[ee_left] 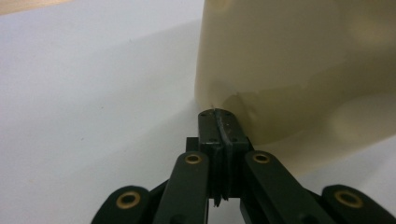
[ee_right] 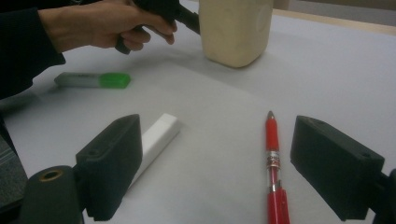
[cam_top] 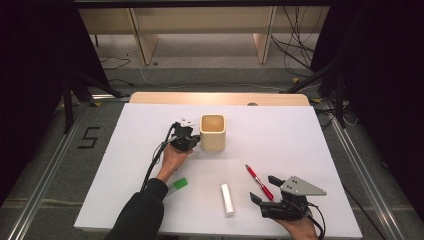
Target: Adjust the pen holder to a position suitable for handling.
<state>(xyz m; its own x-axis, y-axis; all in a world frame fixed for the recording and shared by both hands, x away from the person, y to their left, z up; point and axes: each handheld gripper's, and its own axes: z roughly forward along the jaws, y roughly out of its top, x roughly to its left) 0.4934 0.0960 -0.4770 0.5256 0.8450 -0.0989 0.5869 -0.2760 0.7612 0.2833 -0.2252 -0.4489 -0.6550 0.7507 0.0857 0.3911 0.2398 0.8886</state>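
While the left gripper [cam_top: 189, 136], jaws closed and empty, touches the cream square plastic cup [cam_top: 213, 132] mid-counter, the open right gripper [cam_top: 265, 191] hovers near the red pen [cam_top: 259, 182], still ungrasped.

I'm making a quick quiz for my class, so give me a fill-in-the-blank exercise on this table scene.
1. The left hand-held gripper, jaws shut, has its tips at the side of the cream ____.
2. The pen between the open jaws of the right hand-held gripper is ____ in colour.
3. The marker beside the person's sleeve has a ____ cap.

Missing words: cup; red; green
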